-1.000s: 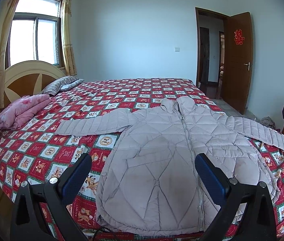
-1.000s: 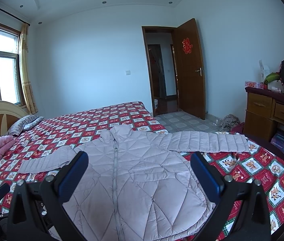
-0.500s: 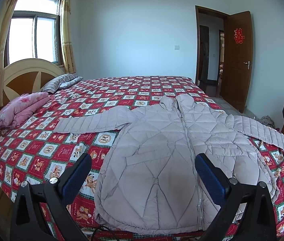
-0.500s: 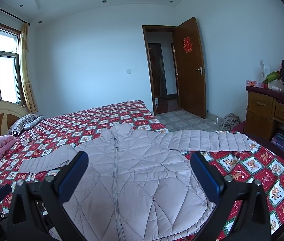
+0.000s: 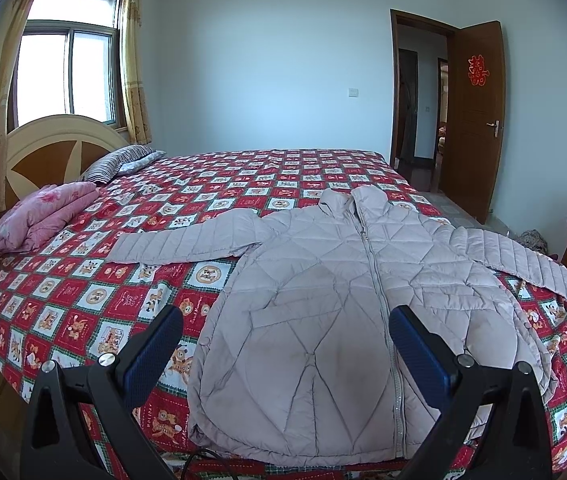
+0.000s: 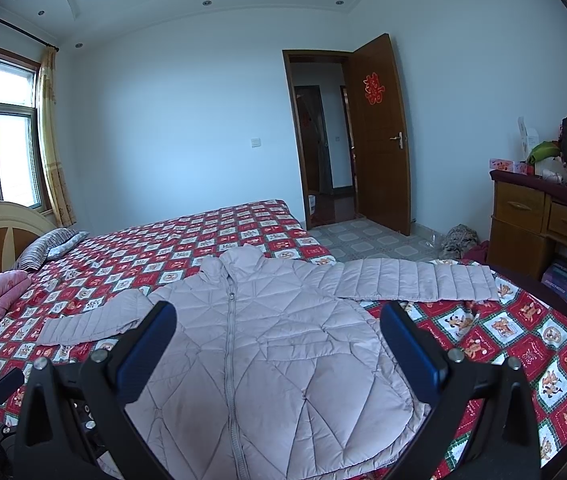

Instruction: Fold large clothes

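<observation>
A pale lilac quilted jacket (image 5: 335, 304) lies flat and zipped on the bed, front up, collar away from me, both sleeves spread out sideways. Its hem is at the bed's near edge. My left gripper (image 5: 285, 318) hangs open above the jacket's lower left half, touching nothing. In the right wrist view the same jacket (image 6: 283, 336) fills the middle, and my right gripper (image 6: 277, 314) is open above its chest, nothing between the fingers. The right sleeve (image 6: 415, 284) stretches toward the bed's right side.
The bed has a red checked cartoon bedspread (image 5: 95, 292). A folded pink quilt (image 5: 39, 220) and a striped pillow (image 5: 117, 162) lie by the headboard. A wooden dresser (image 6: 543, 224) with clutter stands right. An open brown door (image 6: 379, 132) leads out.
Both views have tilted slightly upward, so the jacket and bed sit a little lower in frame. Both grippers stay open and the jacket has not moved.
</observation>
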{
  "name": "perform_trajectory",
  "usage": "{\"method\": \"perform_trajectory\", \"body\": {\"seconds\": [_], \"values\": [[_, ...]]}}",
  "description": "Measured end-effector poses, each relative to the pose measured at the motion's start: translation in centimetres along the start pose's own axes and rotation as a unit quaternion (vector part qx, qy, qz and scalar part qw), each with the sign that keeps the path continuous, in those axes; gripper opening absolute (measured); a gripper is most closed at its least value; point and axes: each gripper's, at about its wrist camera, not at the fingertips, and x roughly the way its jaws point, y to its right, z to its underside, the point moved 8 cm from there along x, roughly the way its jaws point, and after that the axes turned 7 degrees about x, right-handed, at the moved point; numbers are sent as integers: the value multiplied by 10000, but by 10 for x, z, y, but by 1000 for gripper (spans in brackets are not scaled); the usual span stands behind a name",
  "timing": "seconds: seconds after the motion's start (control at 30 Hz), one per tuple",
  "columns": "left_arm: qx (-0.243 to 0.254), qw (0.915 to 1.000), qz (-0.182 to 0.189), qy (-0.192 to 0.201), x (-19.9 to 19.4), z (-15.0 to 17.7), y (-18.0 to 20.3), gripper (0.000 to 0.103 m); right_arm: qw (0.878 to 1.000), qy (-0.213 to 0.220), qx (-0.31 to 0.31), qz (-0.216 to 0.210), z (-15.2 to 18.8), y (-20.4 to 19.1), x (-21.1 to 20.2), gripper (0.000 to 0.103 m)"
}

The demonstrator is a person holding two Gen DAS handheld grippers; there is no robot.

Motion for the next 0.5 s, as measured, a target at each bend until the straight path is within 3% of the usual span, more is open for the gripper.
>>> {"method": "perform_trajectory", "body": {"seconds": [0.5], "values": [[15,10000,19,-69,5,2,3,102,10000,-35,7,-7,2,-6,-2,103]]}}
